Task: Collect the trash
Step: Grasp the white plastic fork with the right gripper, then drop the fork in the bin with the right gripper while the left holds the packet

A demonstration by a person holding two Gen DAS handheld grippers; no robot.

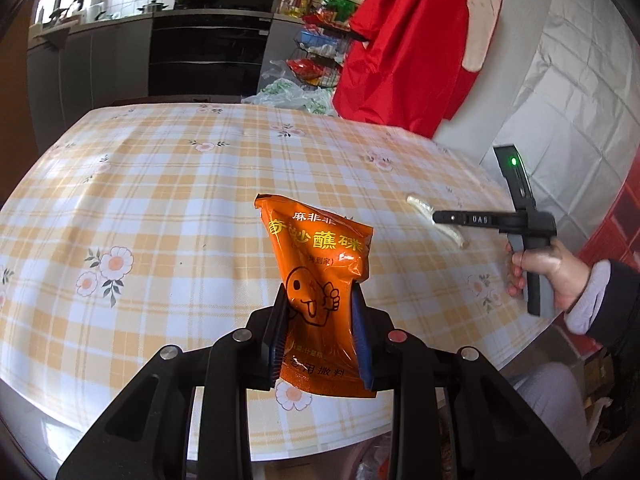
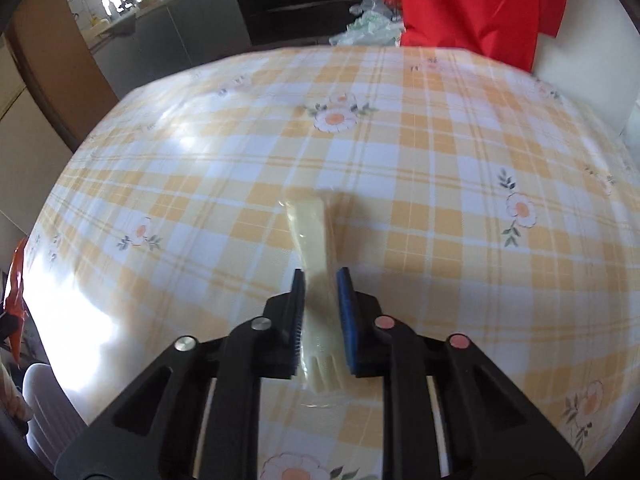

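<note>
My left gripper is shut on an orange seasoning packet with yellow Chinese print and a cartoon face, held upright above the table's near edge. My right gripper is shut on a cream plastic fork in a clear wrapper, held just above the tablecloth with its tines pointing back at the camera. In the left wrist view the right gripper shows at the right with the wrapped fork sticking out of it. The packet's edge shows at the far left of the right wrist view.
The table carries a yellow and white checked cloth with flowers. A red garment hangs beyond the far right corner. White plastic bags and a wire rack of goods stand behind the table. Kitchen counters and an oven are at the back.
</note>
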